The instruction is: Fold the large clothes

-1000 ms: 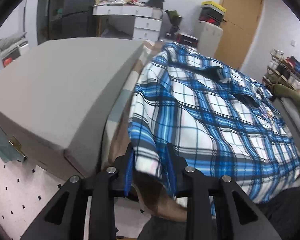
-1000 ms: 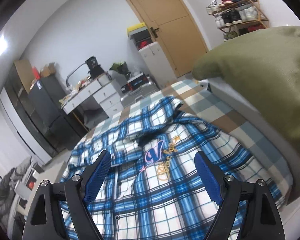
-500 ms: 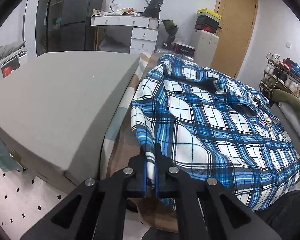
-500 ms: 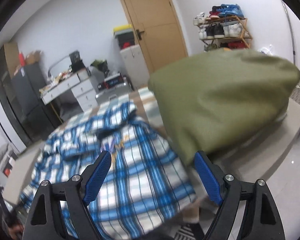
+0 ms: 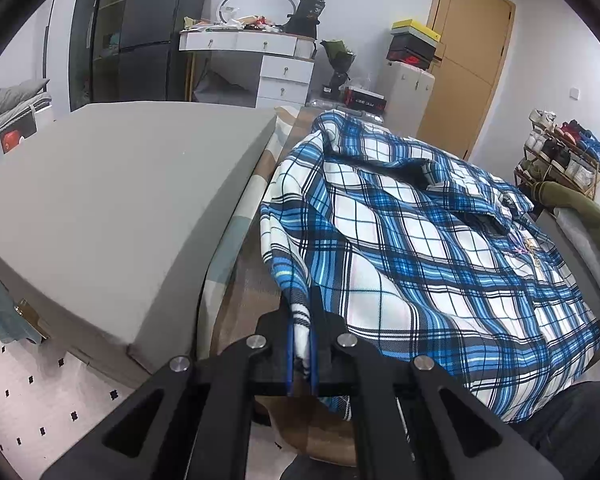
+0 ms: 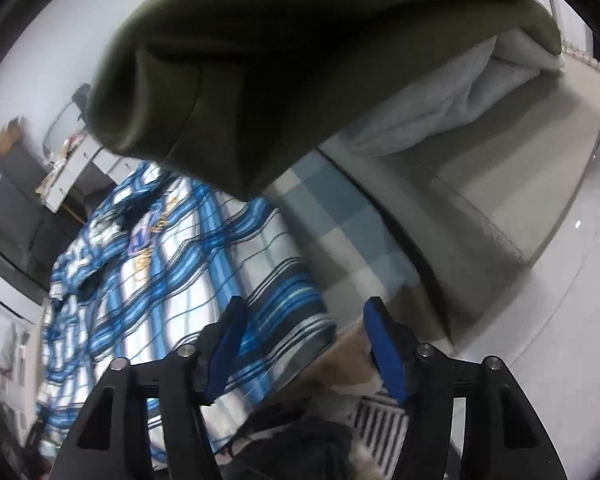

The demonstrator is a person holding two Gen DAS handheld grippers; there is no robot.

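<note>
In the left wrist view the left gripper (image 5: 300,344) is clamped on a bunched corner of the blue-and-white plaid shirt (image 5: 420,248), the fabric pinched between its blue pads (image 5: 290,354) with no gap left. From that corner the shirt spreads away over the checked bedsheet (image 5: 236,236), its collar end lying toward the far edge of the sheet, nearest the wooden door (image 5: 464,60). A grey foam block (image 5: 112,200) lies just beside the sheet on its left, and an olive-green cushion (image 5: 580,208) sits at the shirt's right edge. Beyond the shirt stand a white desk with drawers (image 5: 276,64) and a dark cabinet (image 5: 140,28). The right wrist view is blurred. There the right gripper (image 6: 304,340) has its jaws partly apart and closing, with the shirt's (image 6: 172,272) near right corner lying between the blue pads (image 6: 384,344); the pads do not yet press on the cloth. The olive-green cushion (image 6: 300,60) looms over the shirt and fills the upper part of this view, with a light grey blanket (image 6: 480,80) tucked beside it on the right. The checked bedsheet (image 6: 340,232) shows bare between the shirt and the cushion.
</note>
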